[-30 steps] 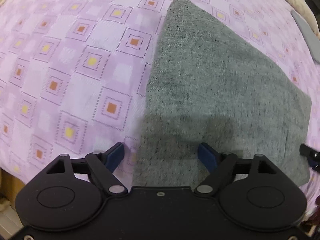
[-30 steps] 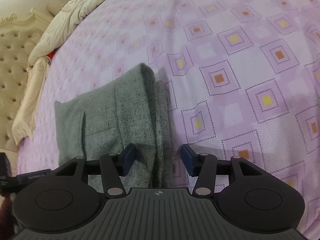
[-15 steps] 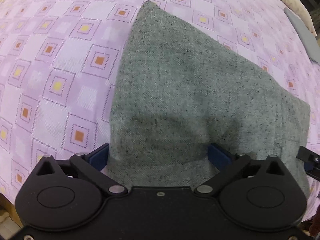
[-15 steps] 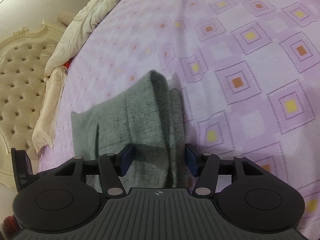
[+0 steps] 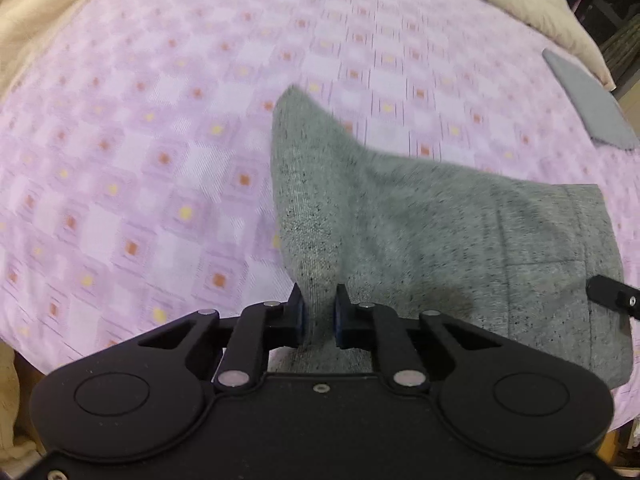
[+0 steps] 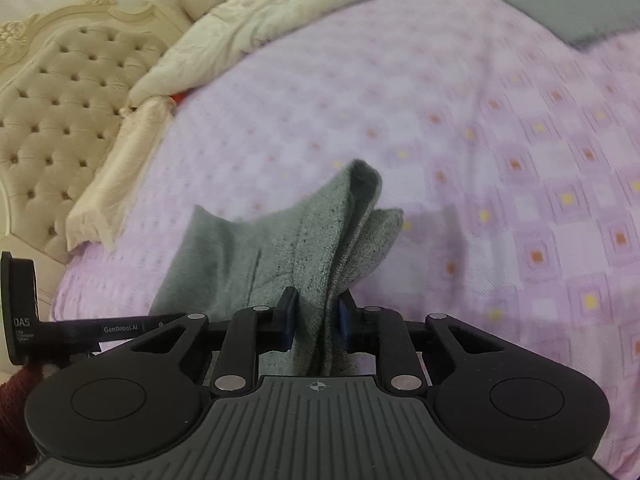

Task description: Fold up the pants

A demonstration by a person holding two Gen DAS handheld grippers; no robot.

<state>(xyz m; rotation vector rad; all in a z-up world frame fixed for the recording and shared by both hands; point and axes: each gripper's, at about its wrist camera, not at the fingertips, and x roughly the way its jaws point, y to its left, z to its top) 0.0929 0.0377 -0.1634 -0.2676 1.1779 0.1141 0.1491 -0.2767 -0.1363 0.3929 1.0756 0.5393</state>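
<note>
We have both near corners of the grey pants [image 5: 420, 224] pinched, left tongs [image 5: 319, 312] and right tongs [image 6: 316, 316] closing on cloth, lifting them off the bed [image 5: 160, 160] to fold the near edge over.

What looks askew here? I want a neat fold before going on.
Nothing damaged. The grey pants hang bunched between both closing grippers, left and right, and their far layers splay apart over the bedspread.

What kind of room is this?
Most likely a bedroom. A bed sheet with purple squares is spread out, a cream tufted headboard stands at one end, and a rumpled cream blanket is pushed back beside it.
</note>
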